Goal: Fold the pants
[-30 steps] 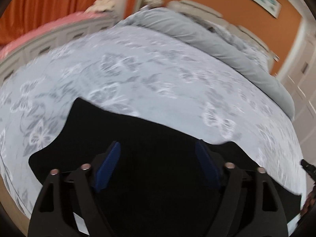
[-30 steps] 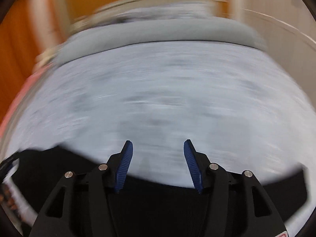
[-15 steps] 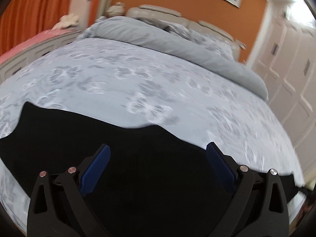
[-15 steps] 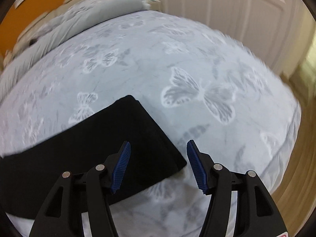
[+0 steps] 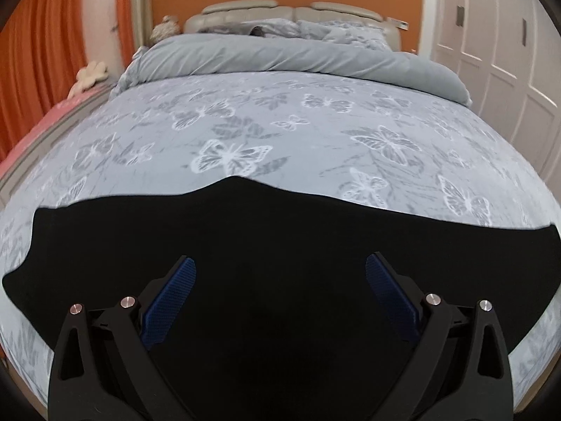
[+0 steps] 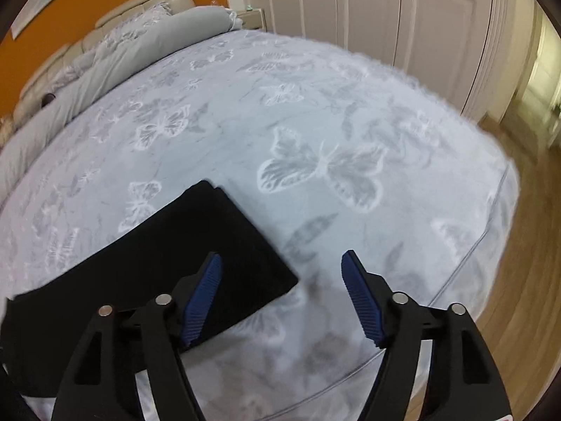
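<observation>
pants [image 5: 280,245]: black, flat across near edge of bed [image 5: 280,122] | left gripper [image 5: 280,270]: fingers spread, over pants | right gripper [image 6: 282,263]: fingers spread, over pants' end corner

pants [image 5: 280,245] flat across bed [image 5: 298,129] near edge, duvet [image 5: 298,56] behind, wardrobe [image 5: 508,52] on right

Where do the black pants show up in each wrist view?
Left wrist: black pants span the lower frame, under the open left gripper.
Right wrist: their leg end lies lower left, beside the open right gripper.
Shared landmark: rolled grey duvet.
</observation>
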Available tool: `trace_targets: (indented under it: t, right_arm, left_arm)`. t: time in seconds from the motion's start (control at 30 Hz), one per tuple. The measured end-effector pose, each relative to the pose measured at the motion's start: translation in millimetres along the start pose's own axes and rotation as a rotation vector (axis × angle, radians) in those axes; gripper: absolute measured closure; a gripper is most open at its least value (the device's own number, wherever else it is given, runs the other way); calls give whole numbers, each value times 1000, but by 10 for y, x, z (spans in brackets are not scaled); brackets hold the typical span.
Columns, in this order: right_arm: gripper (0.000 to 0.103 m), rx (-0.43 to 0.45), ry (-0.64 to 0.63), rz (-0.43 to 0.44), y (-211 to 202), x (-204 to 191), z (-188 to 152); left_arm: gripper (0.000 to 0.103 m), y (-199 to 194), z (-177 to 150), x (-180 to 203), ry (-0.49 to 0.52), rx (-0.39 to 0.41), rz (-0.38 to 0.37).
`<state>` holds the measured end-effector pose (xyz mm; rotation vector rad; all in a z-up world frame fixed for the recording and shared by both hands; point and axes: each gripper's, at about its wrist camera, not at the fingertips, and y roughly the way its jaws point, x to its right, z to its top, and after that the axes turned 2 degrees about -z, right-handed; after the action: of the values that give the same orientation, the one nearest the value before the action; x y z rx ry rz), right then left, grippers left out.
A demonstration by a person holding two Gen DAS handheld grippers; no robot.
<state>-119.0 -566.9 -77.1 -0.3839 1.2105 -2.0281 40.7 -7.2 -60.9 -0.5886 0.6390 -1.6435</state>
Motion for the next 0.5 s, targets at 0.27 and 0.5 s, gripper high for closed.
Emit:
trace_targets:
  t: [0.27, 0.5]
  right_arm:
    - [32, -132, 45, 94, 407, -128, -69]
    - [88, -91, 119, 185, 257, -364, 14]
  left_arm:
    - [7, -164, -37, -146, 4, 3, 74]
    - [7, -264, -62, -312, -10, -6, 96]
